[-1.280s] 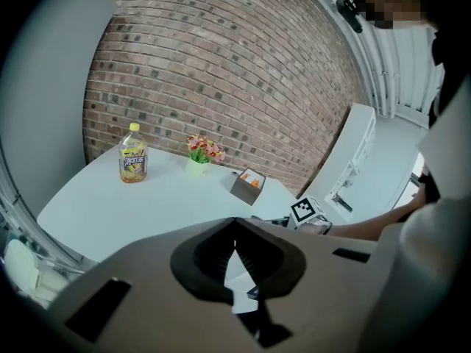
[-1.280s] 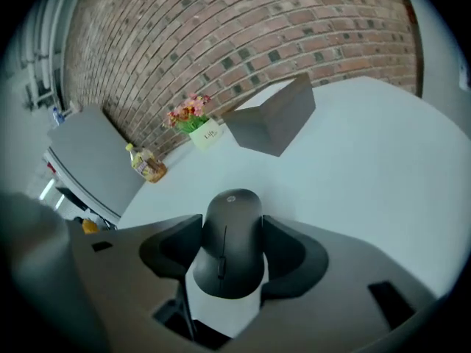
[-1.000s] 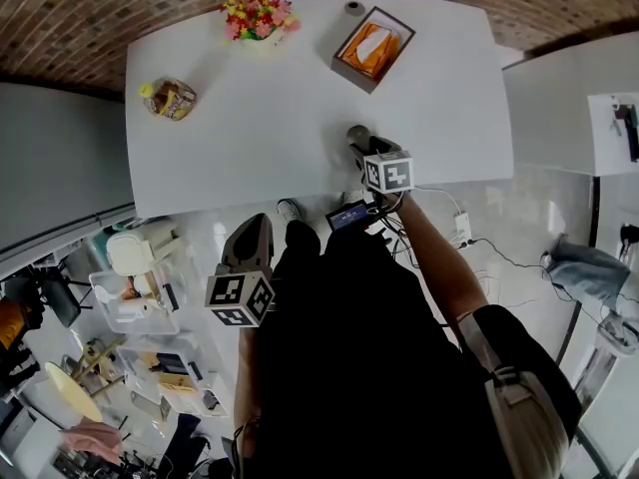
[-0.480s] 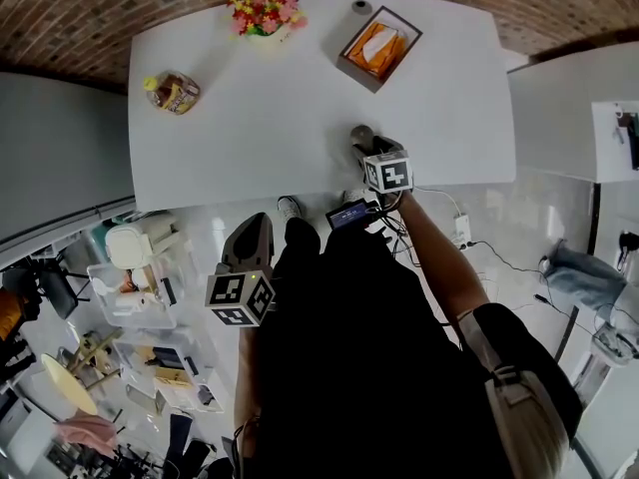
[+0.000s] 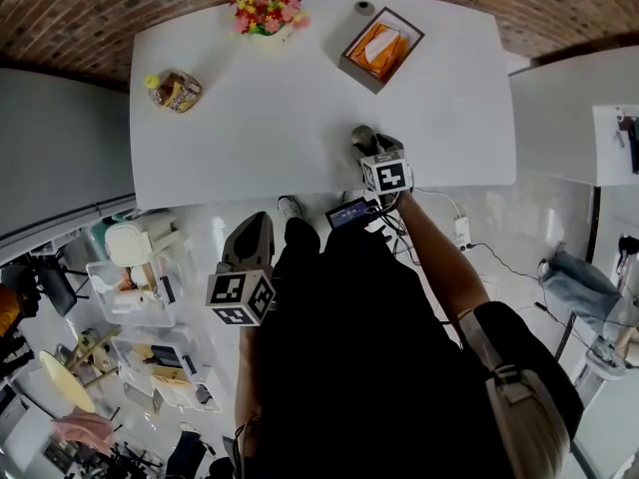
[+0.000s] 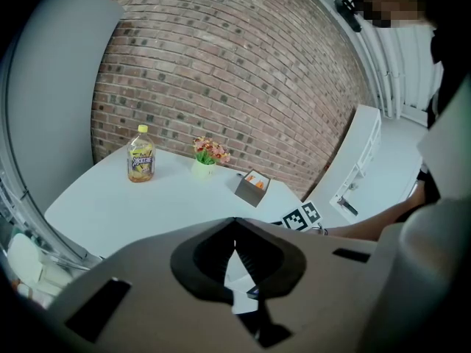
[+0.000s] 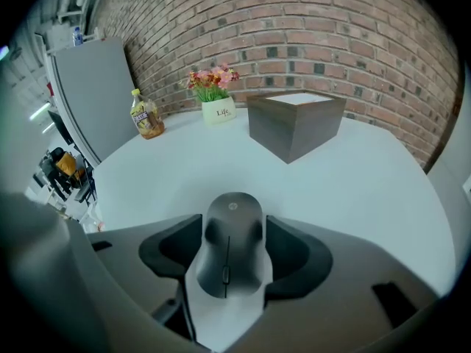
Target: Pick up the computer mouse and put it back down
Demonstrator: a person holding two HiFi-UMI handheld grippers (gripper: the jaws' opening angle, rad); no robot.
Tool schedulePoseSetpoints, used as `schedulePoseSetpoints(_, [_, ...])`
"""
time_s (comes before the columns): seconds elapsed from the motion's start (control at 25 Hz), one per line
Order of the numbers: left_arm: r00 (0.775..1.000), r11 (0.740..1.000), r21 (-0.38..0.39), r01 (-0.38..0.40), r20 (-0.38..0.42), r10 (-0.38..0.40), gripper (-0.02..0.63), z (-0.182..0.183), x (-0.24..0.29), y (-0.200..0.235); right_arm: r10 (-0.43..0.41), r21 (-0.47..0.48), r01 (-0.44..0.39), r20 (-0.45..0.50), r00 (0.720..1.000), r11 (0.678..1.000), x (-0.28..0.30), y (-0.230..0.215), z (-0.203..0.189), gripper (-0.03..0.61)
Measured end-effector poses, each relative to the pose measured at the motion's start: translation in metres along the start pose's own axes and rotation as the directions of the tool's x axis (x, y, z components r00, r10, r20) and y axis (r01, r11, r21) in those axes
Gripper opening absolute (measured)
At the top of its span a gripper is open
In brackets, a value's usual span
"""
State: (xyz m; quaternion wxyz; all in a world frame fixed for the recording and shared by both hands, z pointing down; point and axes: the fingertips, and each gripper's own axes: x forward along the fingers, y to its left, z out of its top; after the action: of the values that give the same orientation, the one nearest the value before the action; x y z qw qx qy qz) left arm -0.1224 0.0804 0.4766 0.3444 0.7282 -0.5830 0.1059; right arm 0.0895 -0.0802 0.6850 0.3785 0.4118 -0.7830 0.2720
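Computer mouse [image 7: 229, 245] in right tongs [image 7: 232, 230], orange-filled box [image 7: 294, 131] beyond.

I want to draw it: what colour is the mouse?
The mouse is dark grey. It shows best in the right gripper view.

You face a brick wall [image 5: 100, 18] behind a white table [image 5: 250, 118]; grey panel [image 5: 50, 158] on your left, glossy pale floor [image 5: 499, 218] underfoot.
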Motion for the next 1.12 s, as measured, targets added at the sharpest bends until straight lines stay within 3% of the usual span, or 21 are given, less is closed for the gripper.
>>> schedulePoseSetpoints(0.44, [1.0,1.0,-0.003,0.01,0.011,-0.01,0.009,0.001,0.002,0.0,-0.009,0.004,0.009,-0.004,1.0,1.0,-0.009,-0.004,0.001,0.27])
schedulePoseSetpoints(0.68, [0.999,0.999,0.011,0.048,0.01,-0.048,0.009,0.004,0.006,-0.006,0.005,-0.001,-0.005,0.001,1.0,1.0,-0.026,-0.002,-0.001,0.23])
schedulePoseSetpoints(1.12, [0.989,0.988,0.044,0.147,0.015,-0.148,0.009,0.014,0.026,-0.019,0.066,0.019,-0.066,0.028,0.997,0.998,-0.069,0.013,0.005,0.046])
